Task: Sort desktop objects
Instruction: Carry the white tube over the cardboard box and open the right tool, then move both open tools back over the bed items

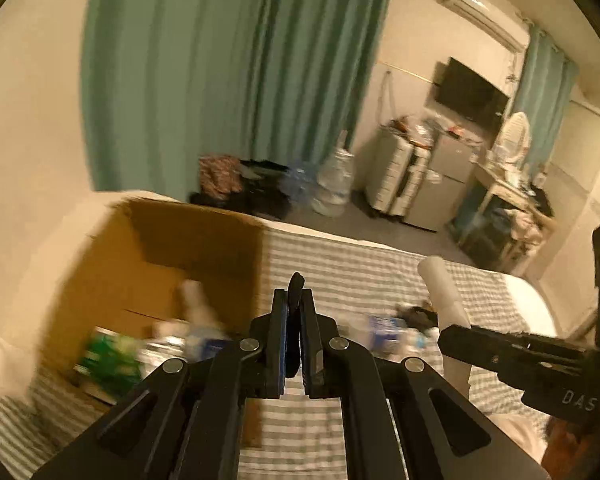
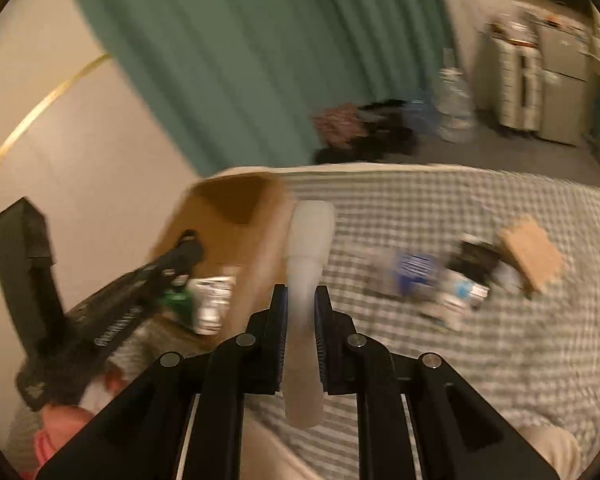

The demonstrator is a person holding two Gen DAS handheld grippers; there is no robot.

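My left gripper [image 1: 295,298] is shut on a thin dark object [image 1: 296,284] whose tip sticks out past the fingertips, above the checked cloth beside the open cardboard box [image 1: 112,264]. The box holds a green pack [image 1: 110,360] and several blurred items. My right gripper [image 2: 301,294] is shut on a white bottle-shaped object [image 2: 306,264], held above the cloth next to the box [image 2: 256,248]. The white object also shows in the left wrist view [image 1: 444,296]. A blue-and-white bottle [image 2: 414,272] lies on the cloth to the right.
A small brown cardboard piece [image 2: 534,256] and dark and white items [image 2: 470,264] lie on the checked cloth [image 2: 500,360]. Beyond are a green curtain [image 1: 228,72], bags and water jugs [image 1: 336,180] on the floor, and cabinets [image 1: 416,176].
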